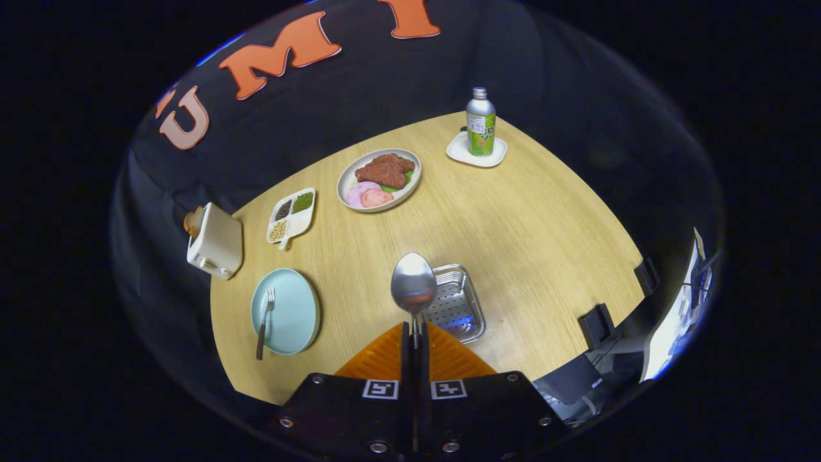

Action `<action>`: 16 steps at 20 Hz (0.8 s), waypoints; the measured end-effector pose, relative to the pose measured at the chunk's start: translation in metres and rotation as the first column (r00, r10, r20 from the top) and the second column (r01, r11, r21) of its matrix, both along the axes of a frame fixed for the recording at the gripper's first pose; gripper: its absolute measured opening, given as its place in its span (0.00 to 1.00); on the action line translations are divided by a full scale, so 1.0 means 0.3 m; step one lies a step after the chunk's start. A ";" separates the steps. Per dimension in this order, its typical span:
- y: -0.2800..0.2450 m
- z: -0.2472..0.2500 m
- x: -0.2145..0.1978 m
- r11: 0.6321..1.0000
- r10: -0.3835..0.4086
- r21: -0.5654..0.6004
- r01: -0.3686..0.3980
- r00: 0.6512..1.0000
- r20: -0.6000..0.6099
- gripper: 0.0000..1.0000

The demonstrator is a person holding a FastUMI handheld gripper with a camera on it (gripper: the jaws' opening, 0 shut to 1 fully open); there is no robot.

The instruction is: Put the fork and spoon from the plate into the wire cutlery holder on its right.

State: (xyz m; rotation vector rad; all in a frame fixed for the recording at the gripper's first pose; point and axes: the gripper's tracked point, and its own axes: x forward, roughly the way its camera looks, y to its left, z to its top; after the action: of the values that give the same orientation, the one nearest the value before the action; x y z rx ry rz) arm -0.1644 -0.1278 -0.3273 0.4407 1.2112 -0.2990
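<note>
Gripper point(414, 333): fingers clenched on the handle of the spoon point(414, 286), most of the handle hidden between them, the bowl standing out just ahead of the tips. Wire cutlery holder point(457, 301): a metal perforated tray on the bench point(513, 231), just right of and beneath the spoon bowl, its near left part covered by spoon and fingers. Pale blue plate point(288, 311): left of the fingers, near the bench's left edge. Fork point(265, 321): lying on the plate's left side, tines to the far end, dark handle overhanging the near rim. Farther off: divided dish of beans point(292, 215), food plate with meat point(380, 179), bottle point(480, 122) upright on a white coaster point(476, 153). Toaster point(215, 242): off the bench's left corner, what it stands on not discernible.
</note>
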 end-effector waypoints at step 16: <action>-0.073 -0.043 0.066 0.992 0.108 -0.079 -0.103 0.992 0.068 0.11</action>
State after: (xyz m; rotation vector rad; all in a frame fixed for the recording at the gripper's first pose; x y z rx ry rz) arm -0.1447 -0.1497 -0.3402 0.3181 1.1445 -0.2351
